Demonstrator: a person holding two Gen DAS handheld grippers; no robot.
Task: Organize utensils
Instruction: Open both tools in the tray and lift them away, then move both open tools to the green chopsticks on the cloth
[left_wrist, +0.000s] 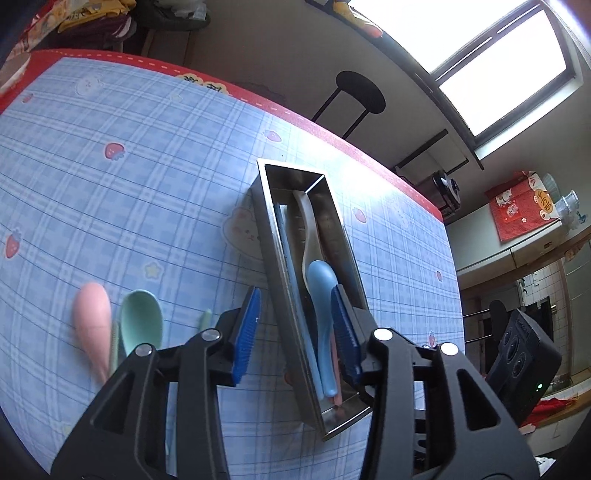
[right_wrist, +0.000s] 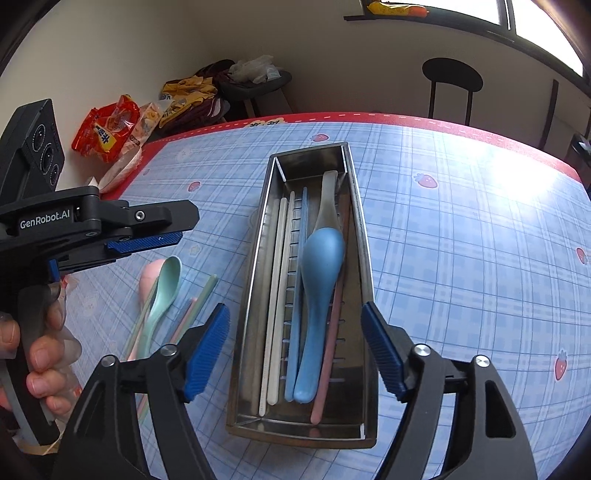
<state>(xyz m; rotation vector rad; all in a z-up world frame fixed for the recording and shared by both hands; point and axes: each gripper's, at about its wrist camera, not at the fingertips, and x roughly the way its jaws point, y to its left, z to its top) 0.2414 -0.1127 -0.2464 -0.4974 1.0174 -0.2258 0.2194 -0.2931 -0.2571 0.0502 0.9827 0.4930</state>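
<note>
Worktop: a blue plaid cloth (right_wrist: 461, 236) with strawberry prints and a red border covers it.
Tray: a long stainless steel utensil tray (right_wrist: 364, 236) sits mid-worktop, its length running away from both cameras.
In the tray: a blue spoon (right_wrist: 317, 280) lies bowl-down on top of a white spoon (right_wrist: 327, 206); white chopsticks (right_wrist: 275, 295), a blue chopstick (right_wrist: 295, 314) and a pink chopstick (right_wrist: 328, 347) lie lengthwise beside them.
Outside the tray: a green spoon (right_wrist: 164, 291), a pink spoon (right_wrist: 149, 277) and loose pastel chopsticks (right_wrist: 199, 302) lie on the cloth to the tray's left, partly hidden behind the near jaw.
Right gripper (right_wrist: 295, 350): jaws spread wide, straddling the tray's near end, holding nothing.
Left gripper (left_wrist: 295, 328): jaws released and empty, one blue pad over the cloth, the other over the tray's near half.
Surroundings: snack packets (right_wrist: 110, 129) sit at the far left edge; a black stool (right_wrist: 452, 81) stands beyond the worktop.
</note>
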